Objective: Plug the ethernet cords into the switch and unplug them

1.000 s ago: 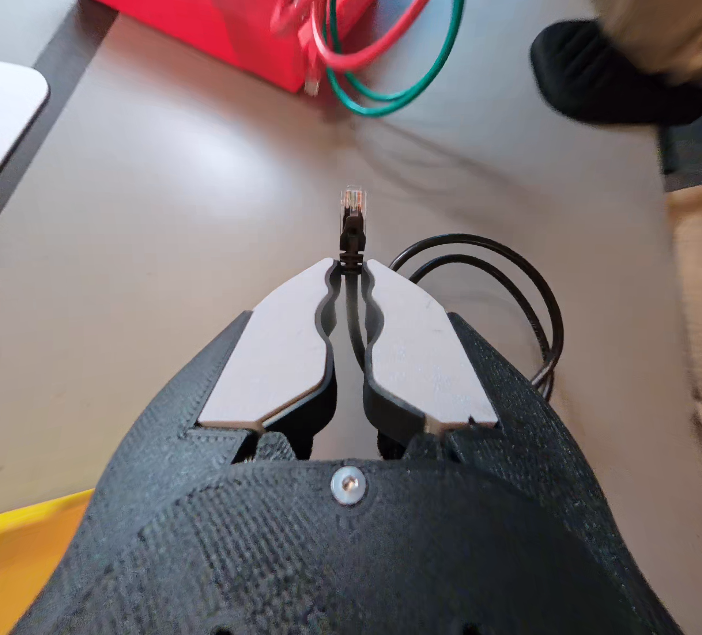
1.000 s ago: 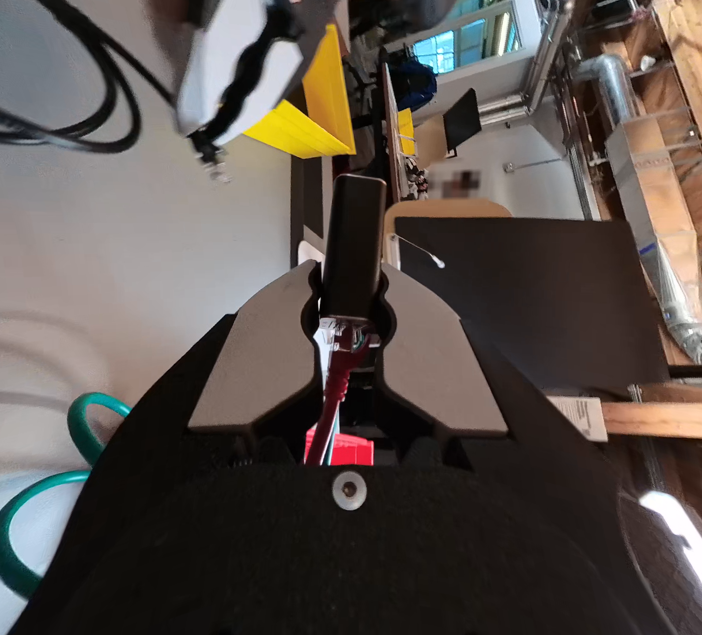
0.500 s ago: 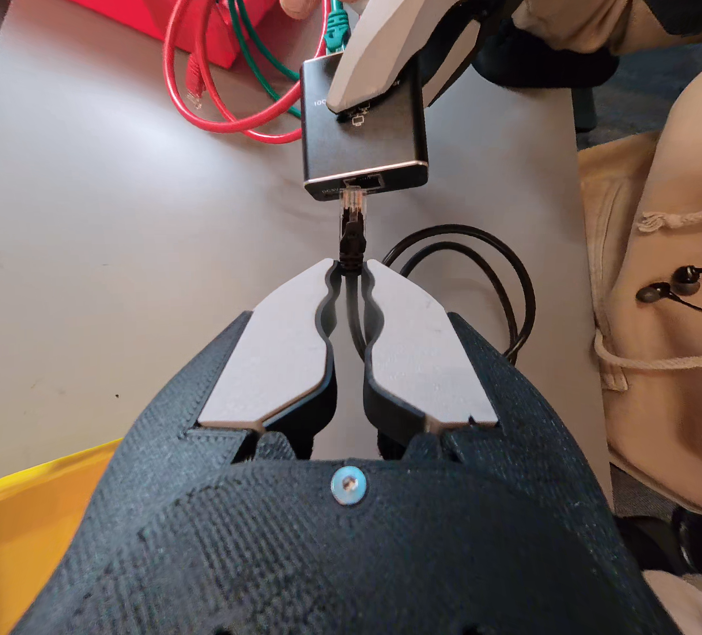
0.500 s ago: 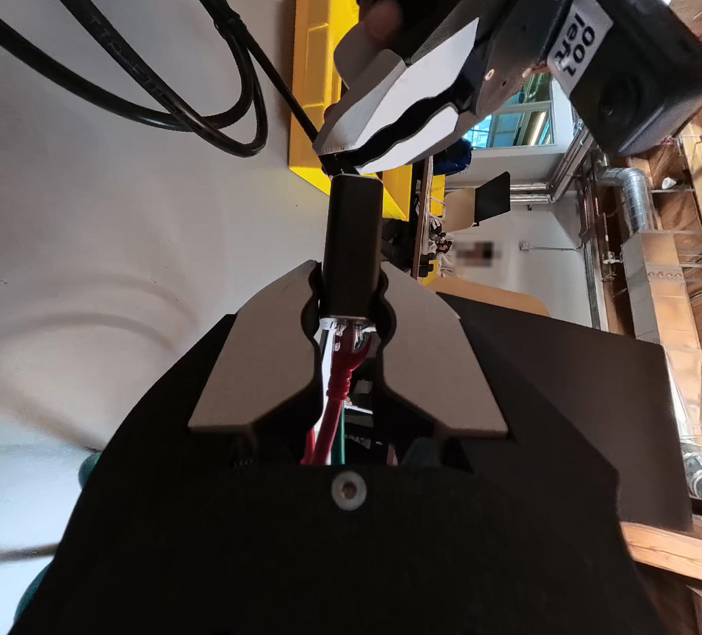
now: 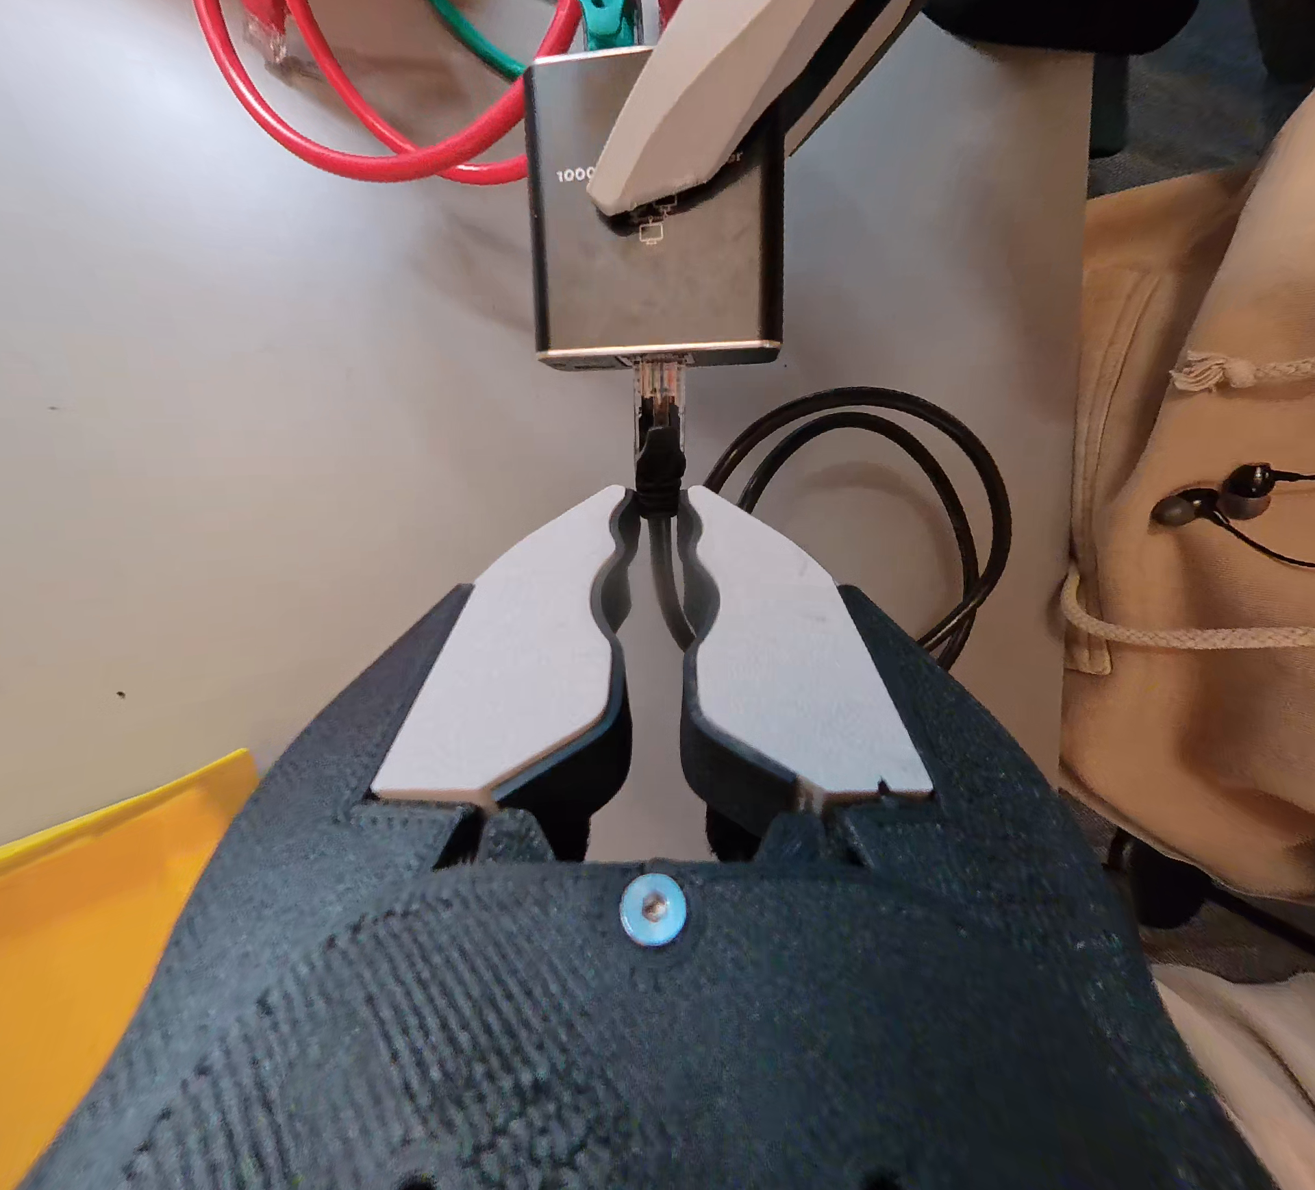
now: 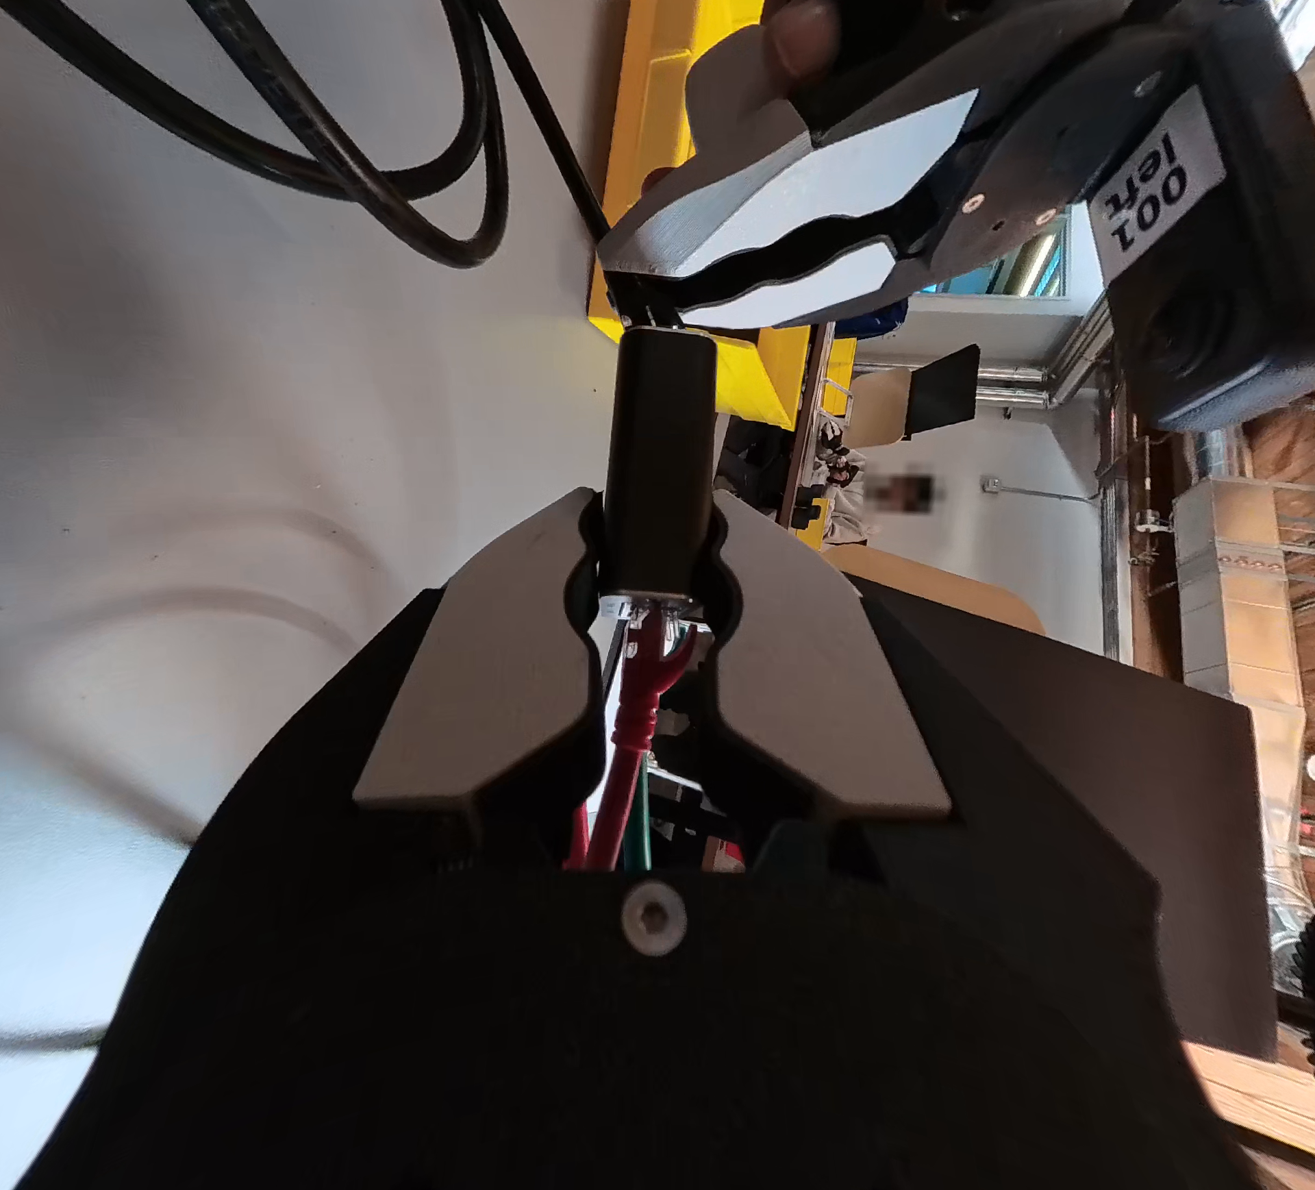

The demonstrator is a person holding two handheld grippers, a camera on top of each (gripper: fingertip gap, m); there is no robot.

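Observation:
My left gripper [image 5: 658, 497] is shut on the black ethernet cord [image 5: 925, 479] just behind its clear plug [image 5: 658, 391]. The plug's tip sits in a port on the near edge of the small black switch [image 5: 655, 273]. My right gripper [image 6: 658, 508] is shut on the switch [image 6: 662, 444] and holds it above the table. It also shows in the left wrist view [image 5: 711, 88], coming from the top. A red cord [image 6: 630, 750] and a green cord [image 5: 605, 3] are plugged into the switch's other end. The left gripper also shows in the right wrist view [image 6: 640, 280].
A grey table [image 5: 249, 408] lies below. A yellow bin [image 5: 85, 907] sits at the lower left, also seen in the right wrist view [image 6: 669, 88]. Loops of red cord [image 5: 284, 109] lie behind the switch. A person's beige clothing [image 5: 1174, 515] is at the right.
The switch has come into the left wrist view and met the black plug. The plug tip went from just touching the port to sitting partly inside it. Both grippers stayed shut.

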